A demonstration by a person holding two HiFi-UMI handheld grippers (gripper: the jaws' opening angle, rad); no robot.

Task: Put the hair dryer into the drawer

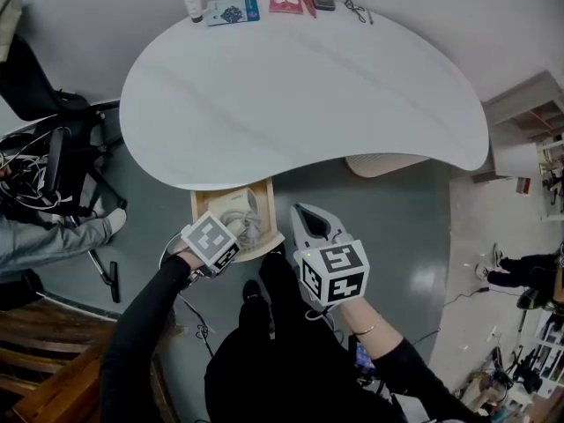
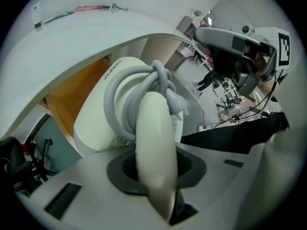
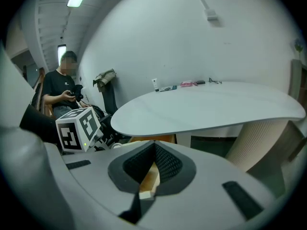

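Note:
A white hair dryer (image 1: 236, 208) with its grey cord (image 2: 144, 83) wound round it hangs over the open wooden drawer (image 1: 201, 203) under the white table (image 1: 300, 86). My left gripper (image 1: 227, 229) is shut on the dryer's handle (image 2: 154, 143), which runs up between its jaws. In the left gripper view the dryer's body (image 2: 103, 114) fills the middle, with the drawer's wooden inside (image 2: 72, 92) behind it. My right gripper (image 1: 305, 212) hovers just right of the drawer, shut and holding nothing. Through its jaws in the right gripper view I see the drawer's edge (image 3: 149, 176).
Small items line the table's far edge: a tube (image 1: 192, 4), a blue booklet (image 1: 233, 11), a pink pack (image 1: 285, 2) and glasses (image 1: 357, 10). A ribbed pedestal (image 1: 383, 163) stands right of the drawer. A black chair (image 1: 53, 130) and a seated person (image 1: 44, 236) are at left.

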